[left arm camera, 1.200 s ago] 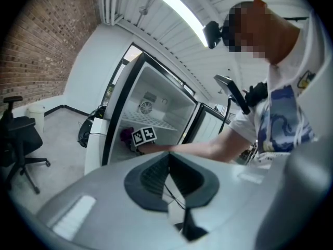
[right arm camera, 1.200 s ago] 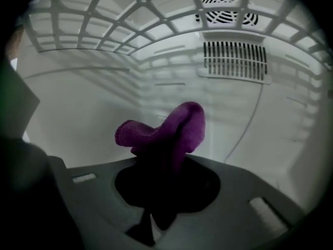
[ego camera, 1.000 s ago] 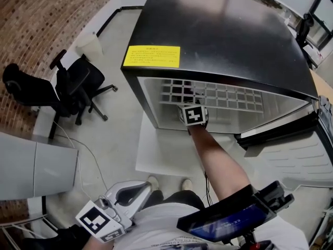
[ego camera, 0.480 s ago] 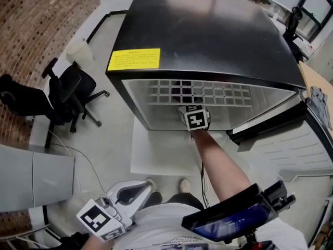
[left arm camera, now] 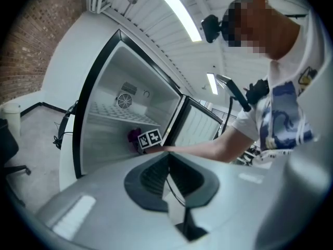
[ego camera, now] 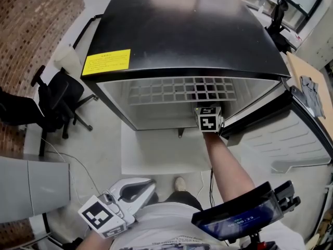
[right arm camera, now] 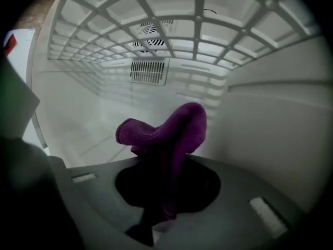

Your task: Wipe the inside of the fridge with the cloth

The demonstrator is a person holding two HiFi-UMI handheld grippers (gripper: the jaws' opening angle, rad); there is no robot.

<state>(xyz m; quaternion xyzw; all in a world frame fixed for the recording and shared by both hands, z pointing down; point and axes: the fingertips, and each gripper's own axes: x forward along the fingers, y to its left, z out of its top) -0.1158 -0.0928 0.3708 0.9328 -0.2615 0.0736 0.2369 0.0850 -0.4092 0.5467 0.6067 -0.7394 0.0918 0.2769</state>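
So the biggest thing going is the black fridge (ego camera: 182, 30), seen from above, with its door (ego camera: 296, 134) swung wide open to the right. It sits on a white floor panel (ego camera: 156, 150) that pokes out in front of the opening. Off to the left, by the brick wall (ego camera: 31, 25), there's a black office chair (ego camera: 52, 100).

Inside the fridge, a white wire shelf (ego camera: 182, 90) runs across the upper part of the cavity.

The right gripper (ego camera: 209, 120) is reached in at the right end of the opening, close to the door hinge side and under that shelf. Its jaws are clamped tight on a purple cloth (right arm camera: 171, 134). The cloth bunches up out of the jaws in a fat fold, sitting low in the compartment near the right inner wall. Honestly can't tell if it's actually touching the wall or the fridge floor.

The left gripper (ego camera: 122, 204) hangs down by the person's body, well away from the fridge. Its jaws are closed together with nothing between them.

Smaller bits: a yellow sticker (ego camera: 106, 62) at the front left corner of the fridge top, and a round fan (right arm camera: 151, 35) with a slotted vent (right arm camera: 149, 71) just below it on the back wall.
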